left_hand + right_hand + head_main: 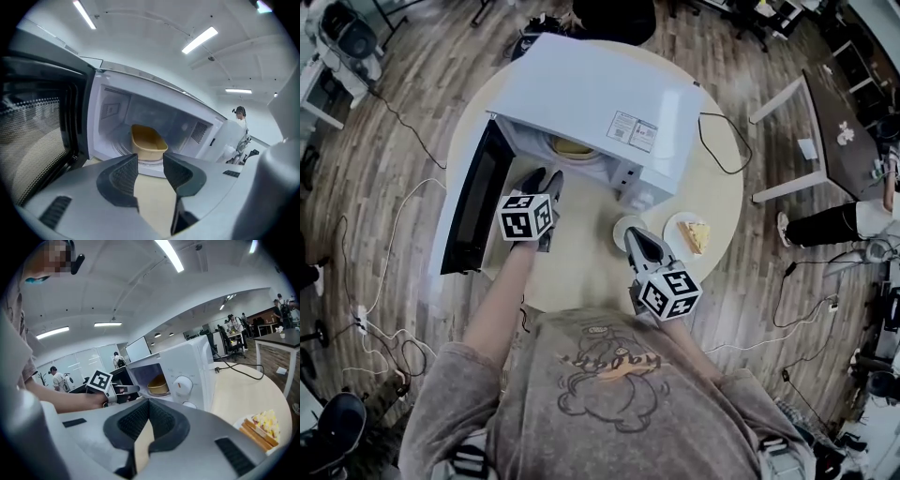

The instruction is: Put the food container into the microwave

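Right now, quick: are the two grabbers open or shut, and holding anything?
Left gripper: open, empty; the container sits in the microwave ahead of it.
Right gripper: shut, holding nothing.

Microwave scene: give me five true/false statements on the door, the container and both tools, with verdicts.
1. The door of the microwave stands open. True.
2. The food container sits on the table outside the microwave. False: it is inside the microwave, on the turntable.
3. The left tool has its jaws apart with nothing between them. True.
4. The right tool grips the food container. False: its jaws are together on nothing, away from the microwave opening.
5. A plate with food lies on the table. True.
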A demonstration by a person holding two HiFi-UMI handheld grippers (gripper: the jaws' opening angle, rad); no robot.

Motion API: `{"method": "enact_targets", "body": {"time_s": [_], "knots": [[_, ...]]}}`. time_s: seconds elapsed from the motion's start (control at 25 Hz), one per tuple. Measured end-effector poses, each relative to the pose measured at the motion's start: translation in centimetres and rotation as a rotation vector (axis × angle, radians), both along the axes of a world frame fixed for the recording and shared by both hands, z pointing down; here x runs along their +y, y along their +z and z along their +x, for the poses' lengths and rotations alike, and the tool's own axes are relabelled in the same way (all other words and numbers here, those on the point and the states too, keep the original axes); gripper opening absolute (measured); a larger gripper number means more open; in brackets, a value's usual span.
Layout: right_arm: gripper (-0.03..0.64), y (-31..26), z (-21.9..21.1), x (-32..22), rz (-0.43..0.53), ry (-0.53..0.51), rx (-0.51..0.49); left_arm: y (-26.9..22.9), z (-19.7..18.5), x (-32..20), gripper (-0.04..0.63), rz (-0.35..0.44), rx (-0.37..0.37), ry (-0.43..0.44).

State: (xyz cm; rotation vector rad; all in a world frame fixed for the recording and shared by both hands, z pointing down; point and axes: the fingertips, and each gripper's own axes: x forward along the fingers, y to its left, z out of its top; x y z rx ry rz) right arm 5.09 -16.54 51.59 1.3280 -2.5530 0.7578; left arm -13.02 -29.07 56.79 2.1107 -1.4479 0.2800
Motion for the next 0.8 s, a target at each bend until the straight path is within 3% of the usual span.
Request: {"method": "enact_targets", "body": {"time_s": [0.8], "knots": [[0.0,-1.3,-2.8,0.5,0.043,-0.217,-0.034,-6.7,-1.9,12.0,0.172,0.068,0.071,-0.156]]}}
